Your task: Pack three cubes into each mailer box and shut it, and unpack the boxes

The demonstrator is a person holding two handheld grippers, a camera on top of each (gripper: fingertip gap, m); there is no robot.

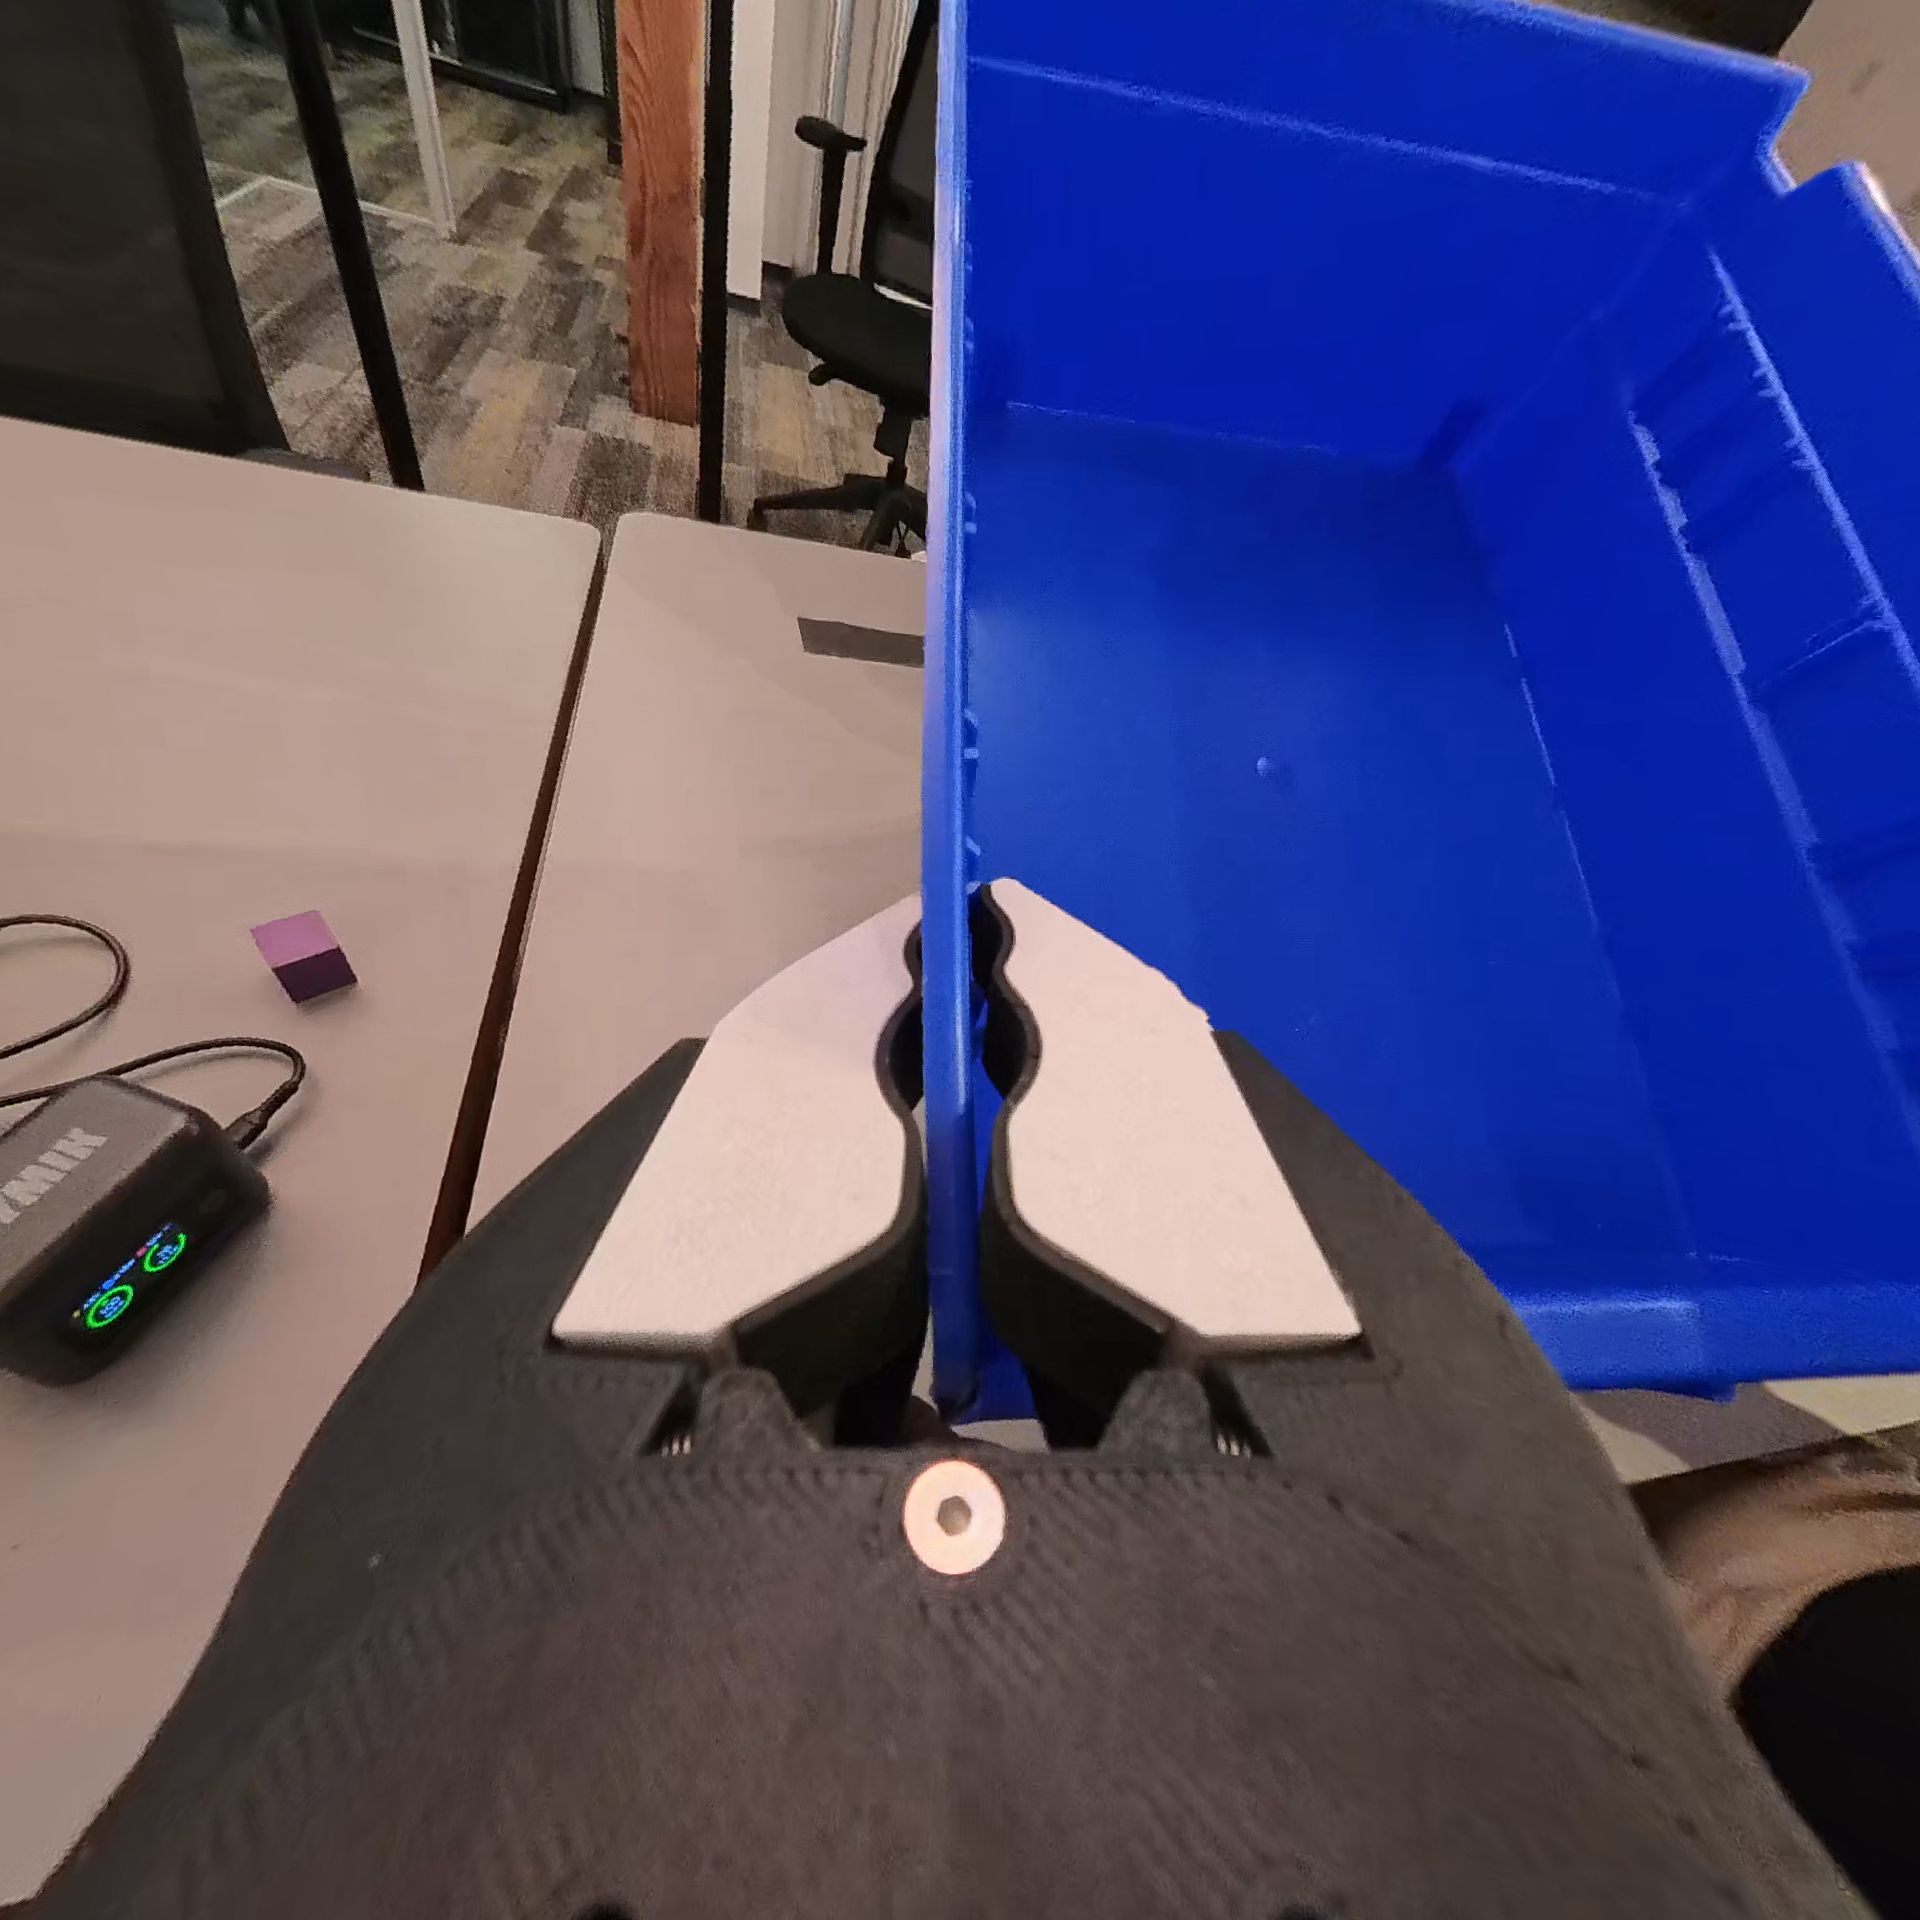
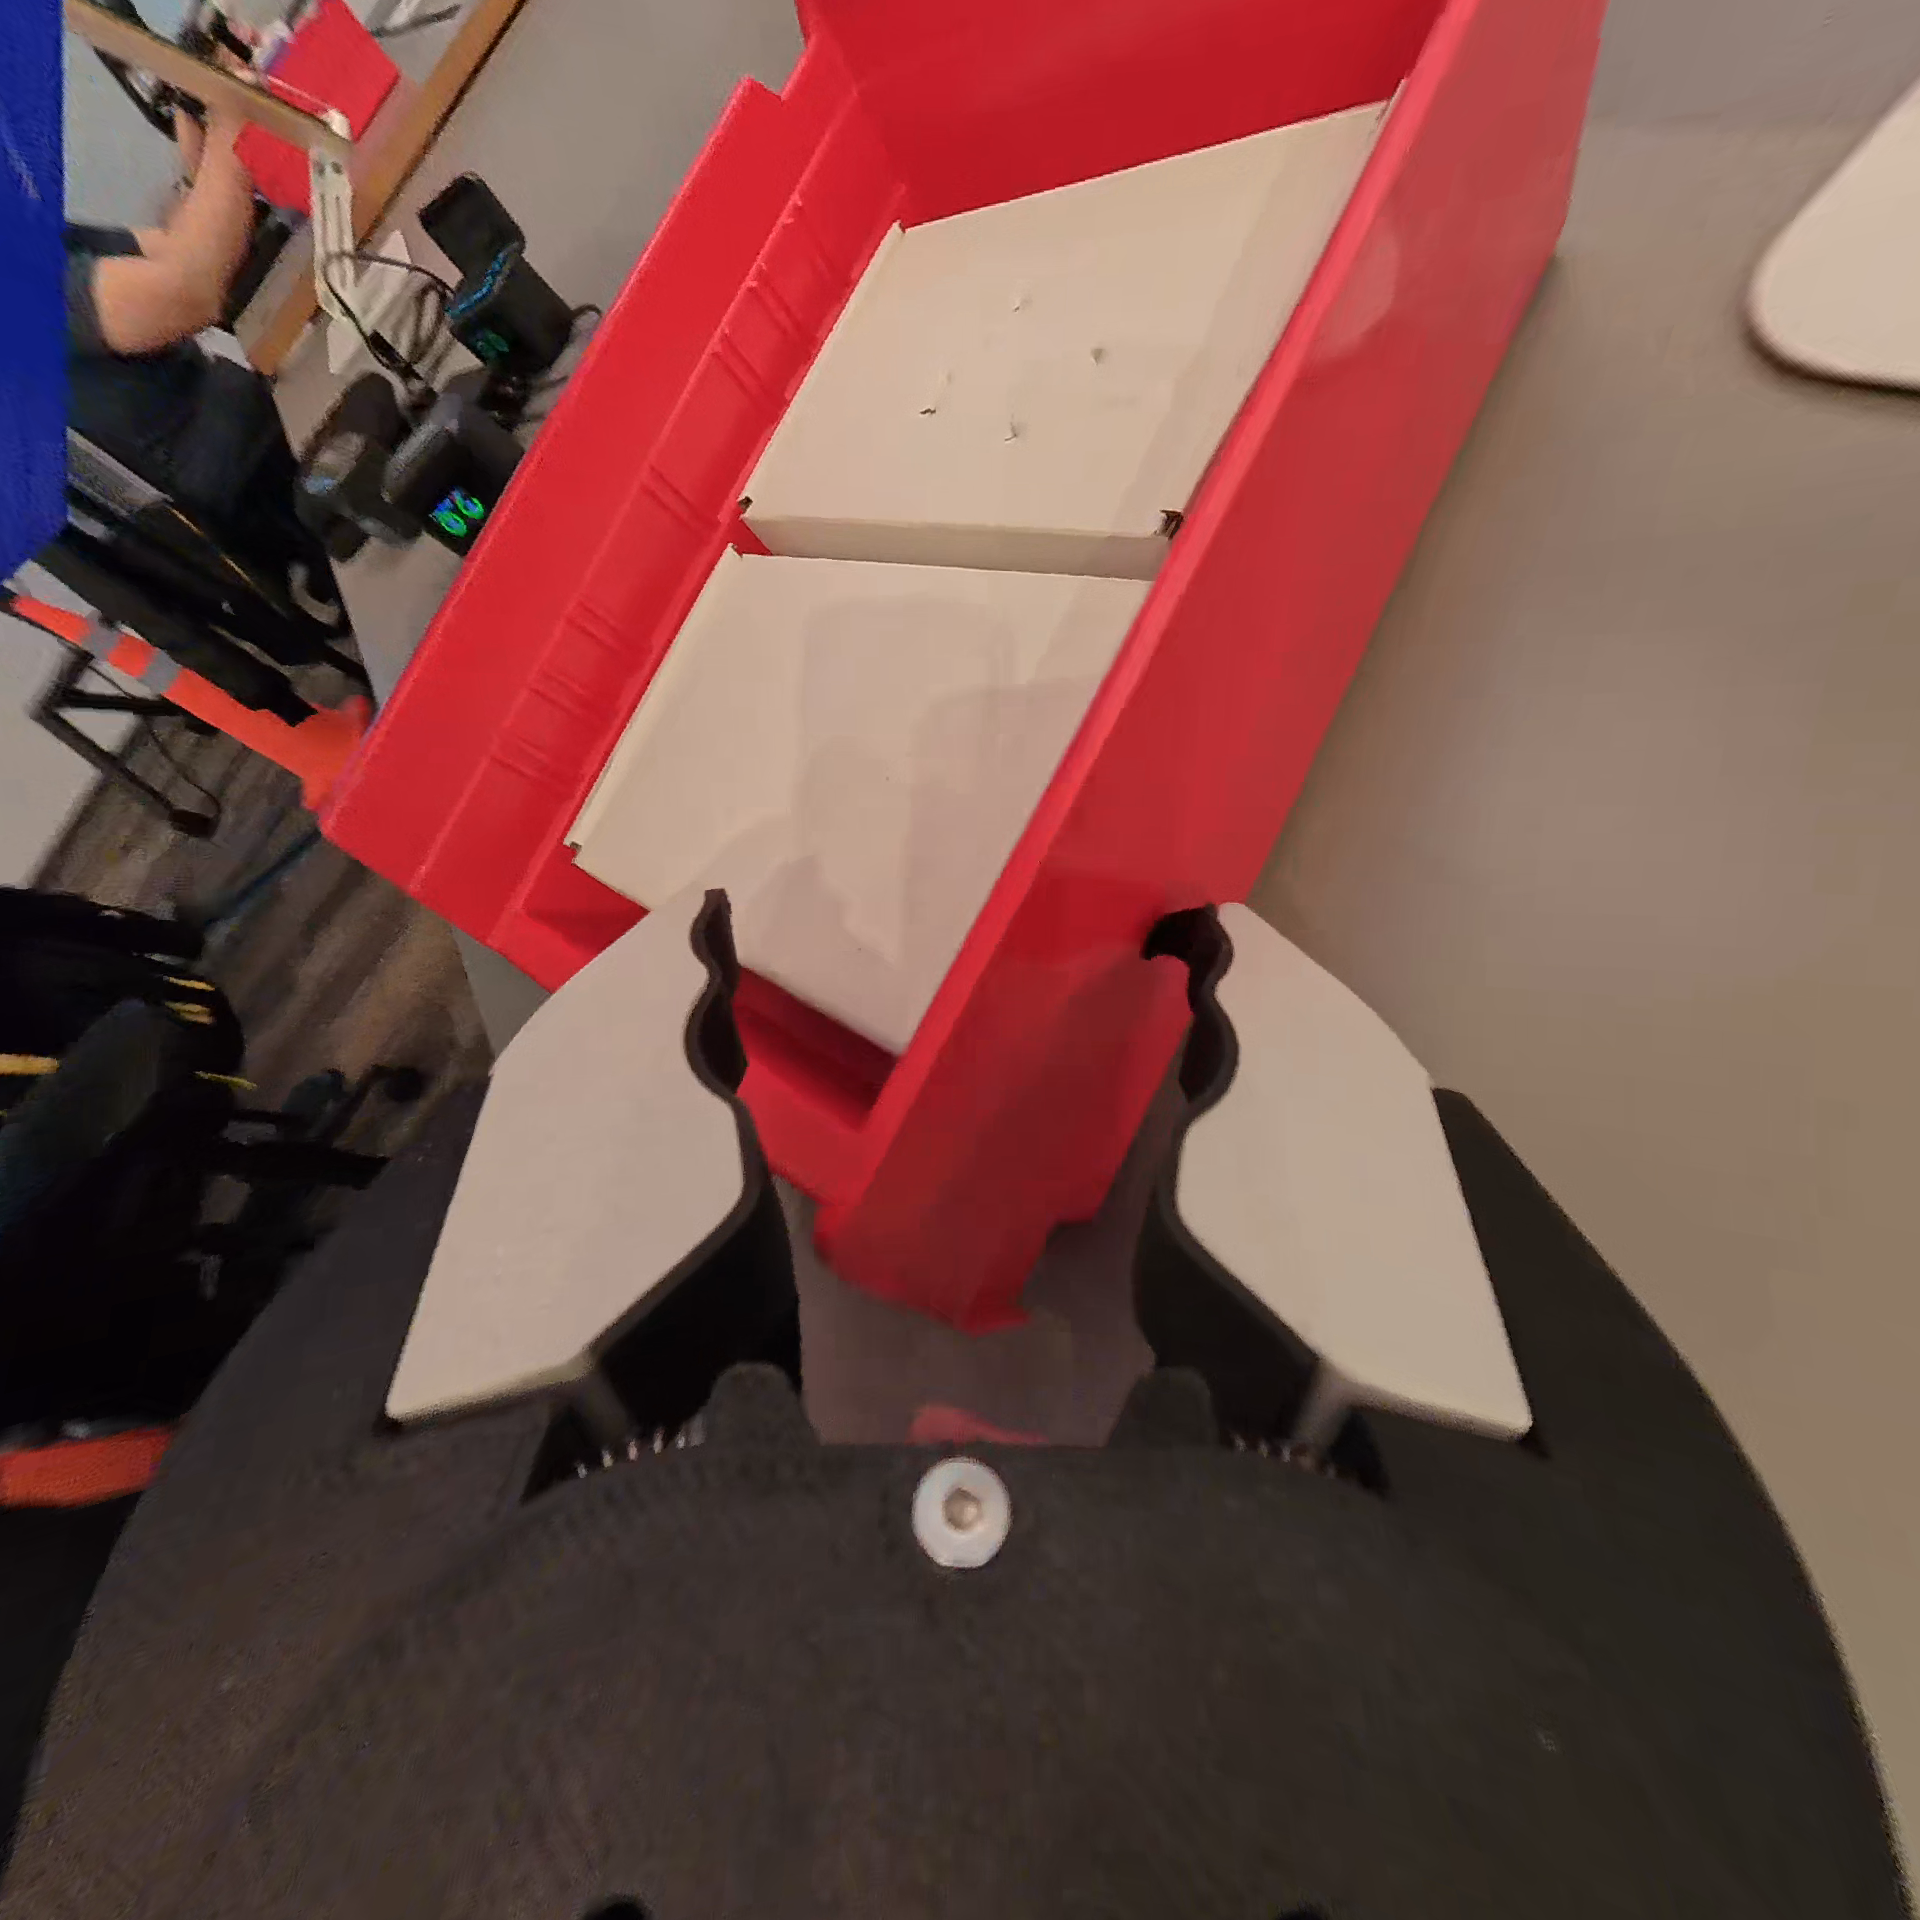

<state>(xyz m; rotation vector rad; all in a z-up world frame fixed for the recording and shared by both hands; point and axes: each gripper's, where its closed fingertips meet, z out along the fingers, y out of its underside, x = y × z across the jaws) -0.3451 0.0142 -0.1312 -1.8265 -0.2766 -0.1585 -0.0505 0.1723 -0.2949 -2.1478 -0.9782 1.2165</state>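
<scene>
White mailer boxes point(image 2: 935, 540): two; purple cube point(image 1: 303, 954): one

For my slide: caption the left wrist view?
Left claw clamps empty blue bin's wall; purple cube lies aside.

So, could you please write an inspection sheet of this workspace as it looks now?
Surface: grey table, two tops joined by a seam.
Job's things: purple cube on the table; two shut white mailer boxes in the red bin; blue bin empty.
Clutter: power bank.
Grippers: left gripper shut on the blue bin's wall; right gripper open around the red bin's corner.
Cables: black cable at the power bank.
Surroundings: office chair, carpet.
</scene>
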